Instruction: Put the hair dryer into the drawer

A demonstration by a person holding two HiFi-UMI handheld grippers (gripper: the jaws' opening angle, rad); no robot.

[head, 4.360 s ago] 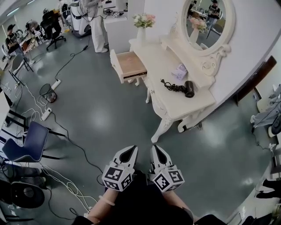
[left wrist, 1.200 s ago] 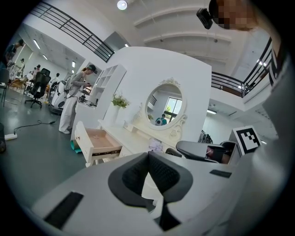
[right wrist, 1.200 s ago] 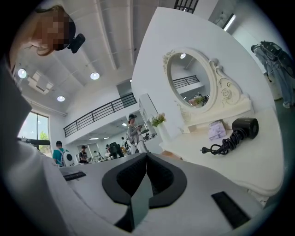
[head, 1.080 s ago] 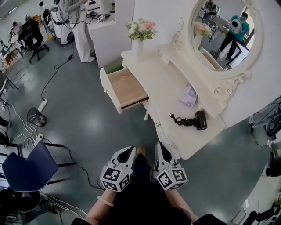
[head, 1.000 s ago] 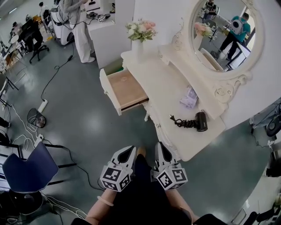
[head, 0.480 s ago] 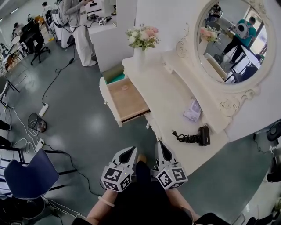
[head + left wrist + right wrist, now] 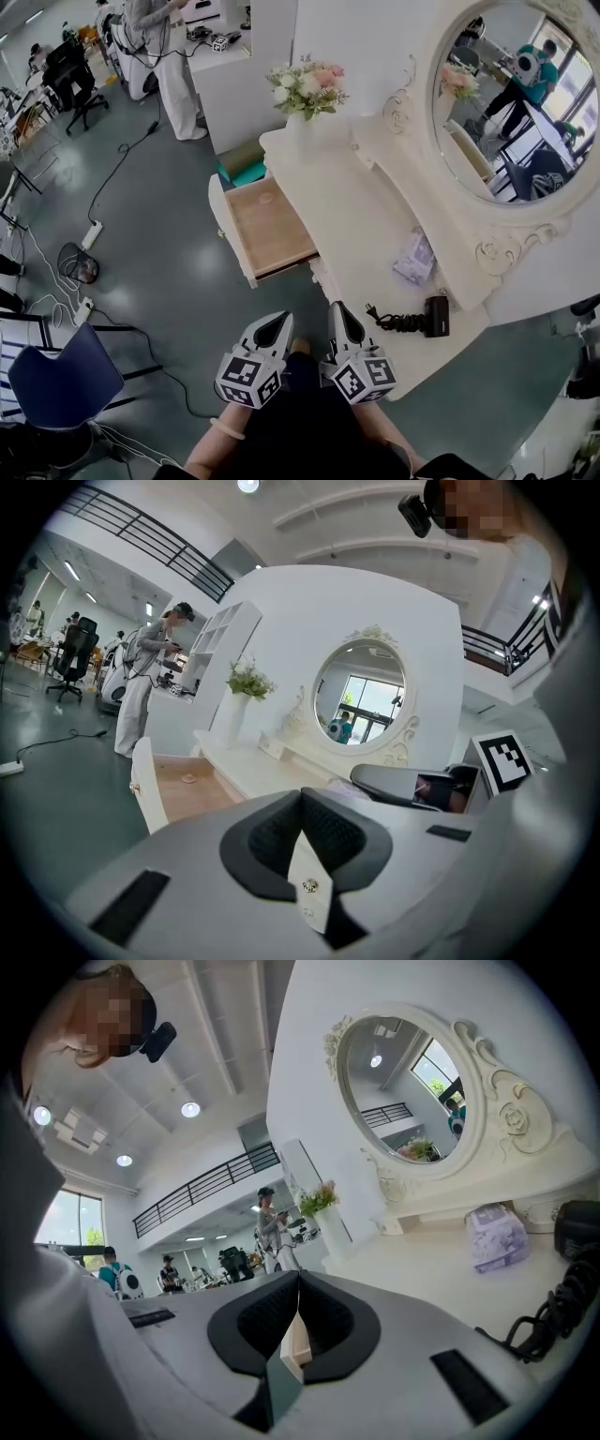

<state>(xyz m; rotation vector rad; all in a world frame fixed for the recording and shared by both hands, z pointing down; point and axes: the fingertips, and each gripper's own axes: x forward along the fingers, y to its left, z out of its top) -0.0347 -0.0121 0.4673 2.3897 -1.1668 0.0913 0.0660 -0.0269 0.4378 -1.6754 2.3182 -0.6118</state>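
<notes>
We have walked up to the surface (image 7: pixel 366 211). The hair dryer (image 7: pixel 436 316) now lies near our right tongs (image 7: pixel 337 314), the drawer (image 7: pixel 272 228) stands open, and the right and left tongs (image 7: pixel 277 323), all 2, are closed on nothing.

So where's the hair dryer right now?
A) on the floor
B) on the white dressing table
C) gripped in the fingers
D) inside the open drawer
B: the hair dryer lies on the dressing table below the mirror, outside the open drawer.
</notes>
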